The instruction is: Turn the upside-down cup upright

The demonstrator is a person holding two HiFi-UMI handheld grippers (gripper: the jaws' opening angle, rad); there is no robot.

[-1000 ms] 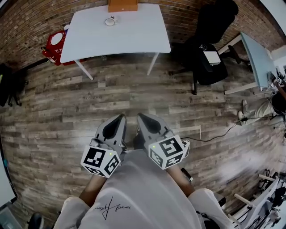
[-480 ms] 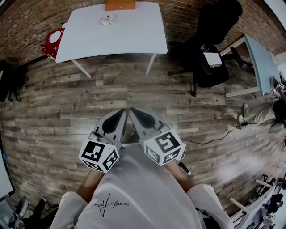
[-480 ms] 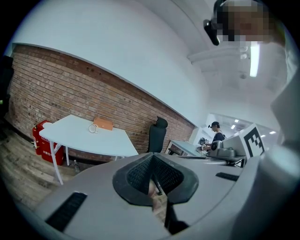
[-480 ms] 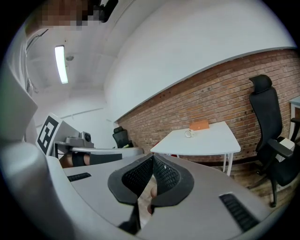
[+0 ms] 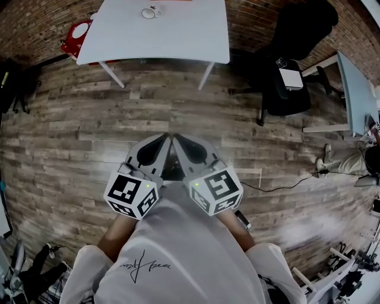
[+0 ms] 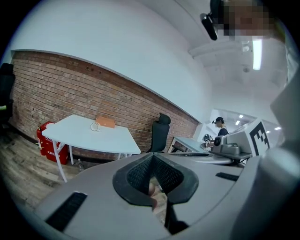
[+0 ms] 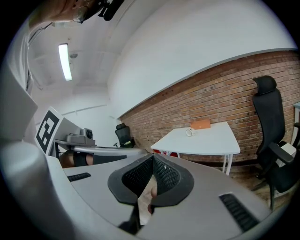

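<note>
The cup (image 5: 148, 12) is a small clear glass one on the white table (image 5: 178, 35), far across the wooden floor at the top of the head view. It also shows, tiny, as the cup (image 6: 95, 127) in the left gripper view and the cup (image 7: 190, 132) in the right gripper view; I cannot tell which way up it stands. My left gripper (image 5: 165, 138) and right gripper (image 5: 176, 138) are held close in front of my chest, tips leaning together. Both are shut with nothing in them, as the left gripper (image 6: 152, 158) and right gripper (image 7: 153, 157) show in their own views.
An orange box (image 6: 105, 122) lies on the table behind the cup. A red case (image 5: 76, 34) stands at the table's left end. A black office chair (image 5: 285, 56) and a second desk (image 5: 351, 89) are at the right, with a cable (image 5: 285, 184) across the floor.
The two grippers have swung inward until their tips meet. The table has slid toward the top edge of the head view, and the orange box has left that view.
</note>
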